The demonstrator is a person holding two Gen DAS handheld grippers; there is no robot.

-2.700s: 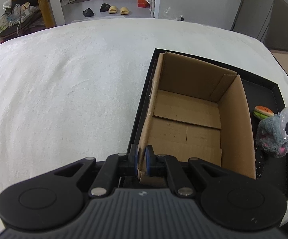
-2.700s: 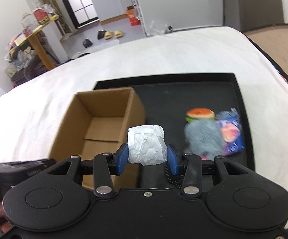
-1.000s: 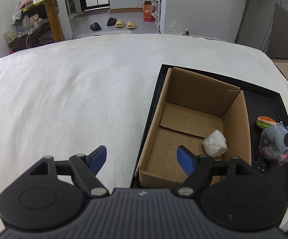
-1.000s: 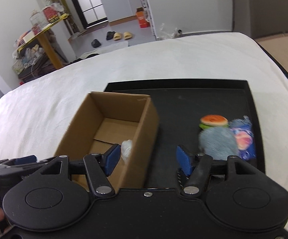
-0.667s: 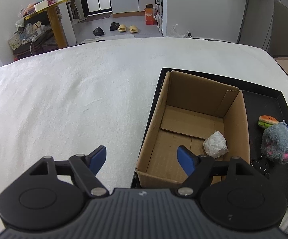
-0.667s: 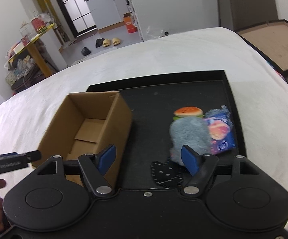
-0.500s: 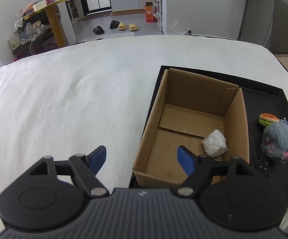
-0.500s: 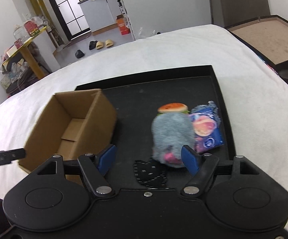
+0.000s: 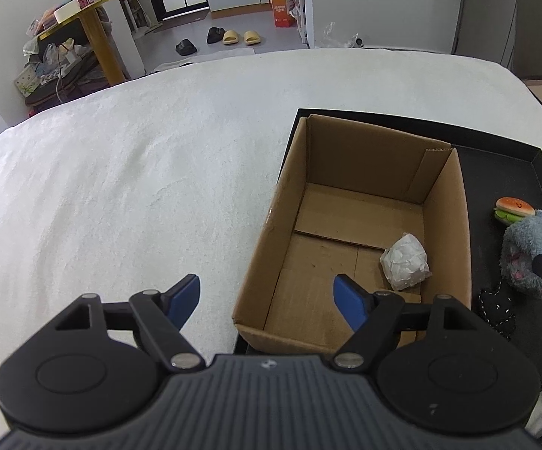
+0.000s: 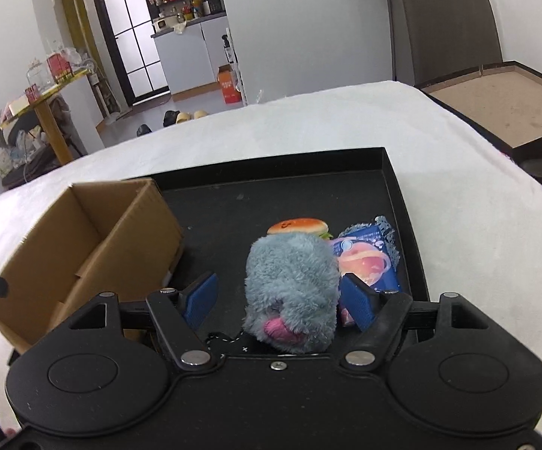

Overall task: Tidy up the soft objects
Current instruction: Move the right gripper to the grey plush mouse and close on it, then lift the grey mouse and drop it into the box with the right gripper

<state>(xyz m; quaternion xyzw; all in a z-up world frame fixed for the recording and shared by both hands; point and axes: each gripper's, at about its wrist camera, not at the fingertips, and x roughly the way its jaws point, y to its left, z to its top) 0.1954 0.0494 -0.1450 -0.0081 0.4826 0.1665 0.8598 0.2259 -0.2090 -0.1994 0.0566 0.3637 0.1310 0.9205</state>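
Observation:
An open cardboard box [image 9: 349, 187] stands at the left end of a black tray [image 9: 496, 138], with a crumpled white wad [image 9: 406, 262] lying inside it. My left gripper [image 9: 267, 294] hangs open above the box's near left corner, touching nothing. In the right wrist view my right gripper [image 10: 280, 298] is open around a grey plush toy [image 10: 289, 281] on the tray [image 10: 271, 157]; the left pad stands clear of the plush. Behind the plush lie a burger toy [image 10: 297, 227] and a blue packet [image 10: 368, 258]. A black cloth piece [image 10: 225, 337] lies under the gripper.
The tray rests on a white bedcover [image 9: 120, 187] that spreads wide to the left. A brown board in a dark frame [image 10: 503, 108] sits past the bed's right edge. A yellow table [image 9: 98, 26] and slippers [image 9: 237, 37] are on the floor beyond.
My right gripper let the white wad drop into the box, then swung right and down until it straddled the grey plush. My left gripper released the box wall, opened and drew back.

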